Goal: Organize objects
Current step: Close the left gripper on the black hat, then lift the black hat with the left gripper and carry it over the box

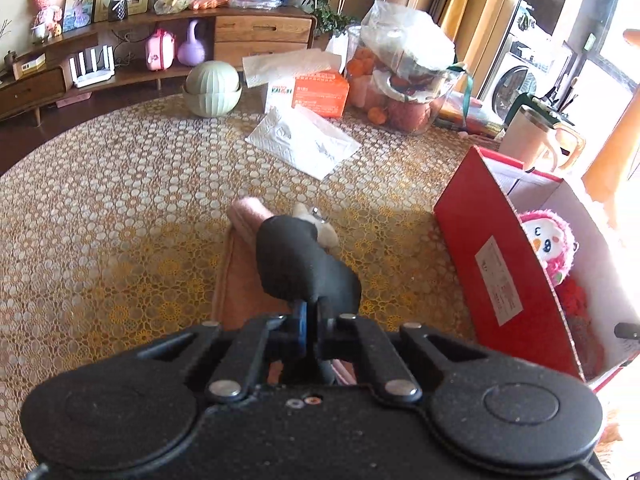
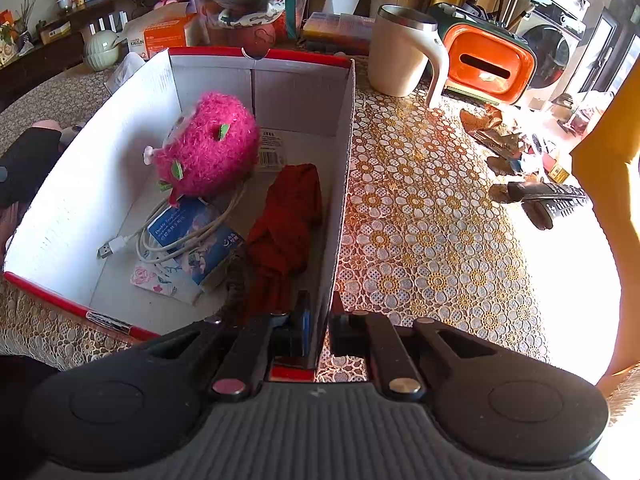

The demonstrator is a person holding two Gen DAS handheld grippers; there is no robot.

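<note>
Left hand-held gripper [image 1: 298,232] clamps a pink cloth [image 1: 236,276] on the desk [image 1: 120,184]. Right hand-held gripper [image 2: 320,320] pinches the box [image 2: 340,168] wall — pink plush toy [image 2: 212,144], cable [image 2: 160,240] inside.

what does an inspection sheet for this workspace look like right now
surface: lace tablecloth, sunlit at right
job's things: red box holds pink plush, red cloth, booklet; pink towel outside on the cloth
clutter: tissue box, napkin, mug, remote
grippers: left gripper shut on towel; right gripper shut on box wall
cables: white USB cable in box
surroundings: wooden sideboard, washing machine
</note>
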